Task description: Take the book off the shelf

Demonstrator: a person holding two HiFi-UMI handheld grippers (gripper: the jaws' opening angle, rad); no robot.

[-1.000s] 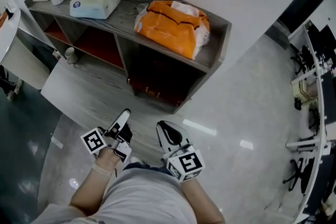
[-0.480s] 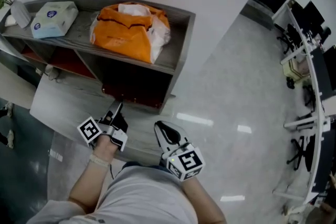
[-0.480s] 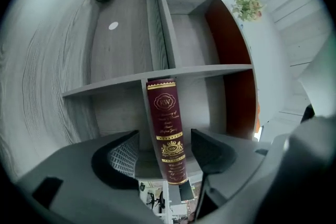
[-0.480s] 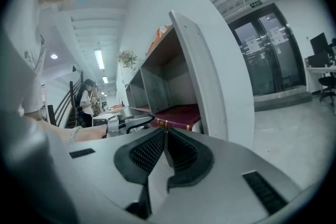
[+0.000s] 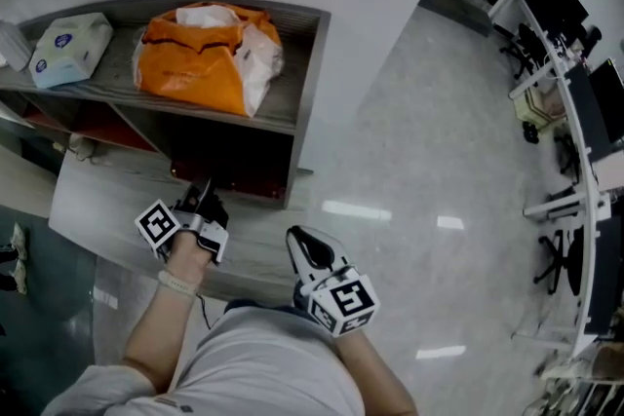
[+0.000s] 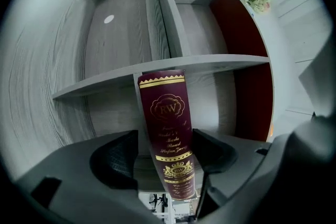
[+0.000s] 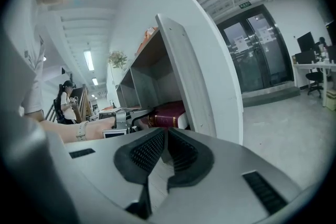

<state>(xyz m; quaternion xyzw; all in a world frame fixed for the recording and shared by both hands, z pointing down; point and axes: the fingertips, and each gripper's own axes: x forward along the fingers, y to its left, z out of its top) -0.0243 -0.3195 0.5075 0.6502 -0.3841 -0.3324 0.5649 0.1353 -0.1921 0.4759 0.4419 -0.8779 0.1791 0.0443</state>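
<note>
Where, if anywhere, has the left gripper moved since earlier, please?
Yes: the left gripper reached the lower opening of the grey wooden shelf; its jaws, just opened wider, flank the maroon book.

The shelf (image 5: 304, 63) carries an orange bag (image 5: 190, 68), tissue pack (image 5: 66, 46) and maroon book (image 6: 169, 128).

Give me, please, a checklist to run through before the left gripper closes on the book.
1. Jaws of the left gripper open: ok; they have just been opening, with the spine of the maroon book between them.
2. Spine centred between the jaws: ok.
3. Grip on it: not ok, the jaws are not pressing yet.
4. Is the right gripper clear of the shelf: ok; shut, empty.
5. Is the orange bag on top out of the way: ok.
</note>
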